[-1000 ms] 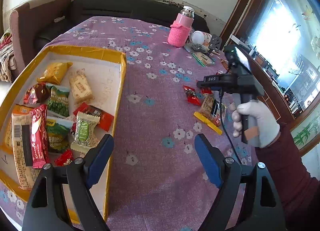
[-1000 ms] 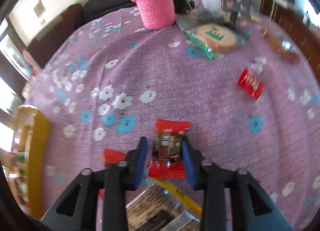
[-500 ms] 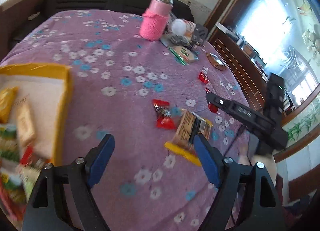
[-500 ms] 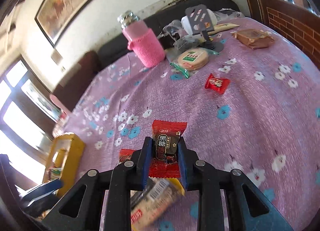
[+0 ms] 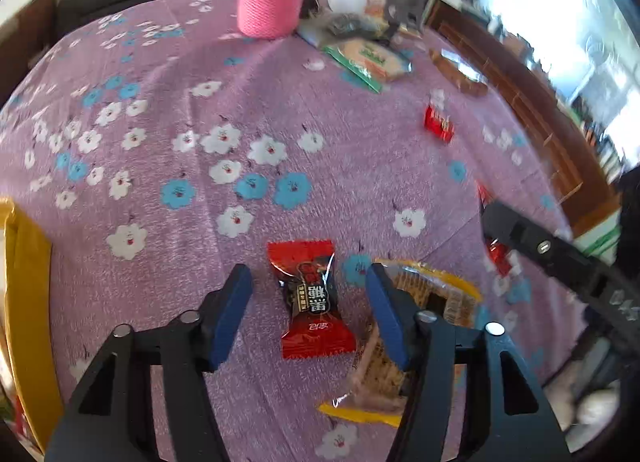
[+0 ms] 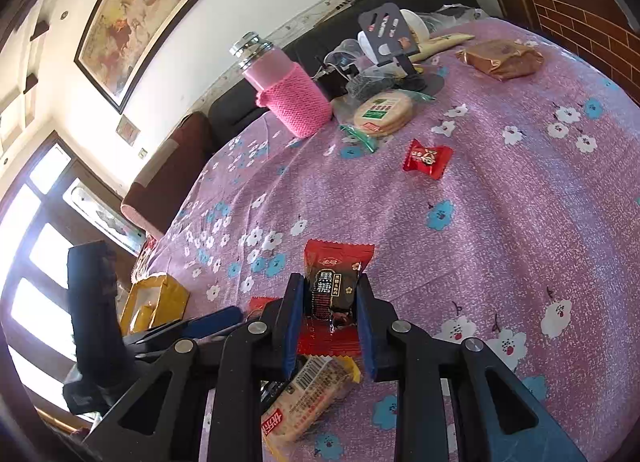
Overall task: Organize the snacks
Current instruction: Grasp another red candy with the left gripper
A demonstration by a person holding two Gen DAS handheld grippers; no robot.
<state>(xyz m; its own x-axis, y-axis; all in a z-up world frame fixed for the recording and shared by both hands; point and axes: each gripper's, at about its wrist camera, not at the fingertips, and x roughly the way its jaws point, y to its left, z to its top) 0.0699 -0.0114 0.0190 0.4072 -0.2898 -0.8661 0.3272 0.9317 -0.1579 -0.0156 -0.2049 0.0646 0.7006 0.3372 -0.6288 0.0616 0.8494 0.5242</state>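
**Two red candies, one in each view**

We start nearest the right tongs [image 6: 326, 326]: the blue pads are clamped on a red-and-black candy [image 6: 334, 286], gripping its dark middle while the red crimped ends stick out above and below. Just under the fingers lies a long biscuit pack [image 6: 304, 402] with yellow ends, resting on the purple flowered tablecloth [image 6: 500, 222].

The left tongs [image 5: 310, 310] stand apart, pads well clear of a second red-and-black candy [image 5: 314, 298] that lies flat on the cloth between them, touching neither pad. The right-hand pad sits over the edge of the biscuit pack [image 5: 432, 302]. At far left we see the yellow rim of a box [image 5: 24, 302]; its contents are barely in view.

Farther out, a small red candy [image 6: 426, 158] lies alone on the cloth. Beyond it we note a round cracker pack [image 6: 382, 112] with a green label, a brown wrapped snack [image 6: 500, 58] to the right, and a bottle in a pink knitted sleeve [image 6: 288, 98] near the table's far edge, beside a dark phone stand [image 6: 390, 42]. A framed painting [image 6: 148, 6] hangs on the wall behind.
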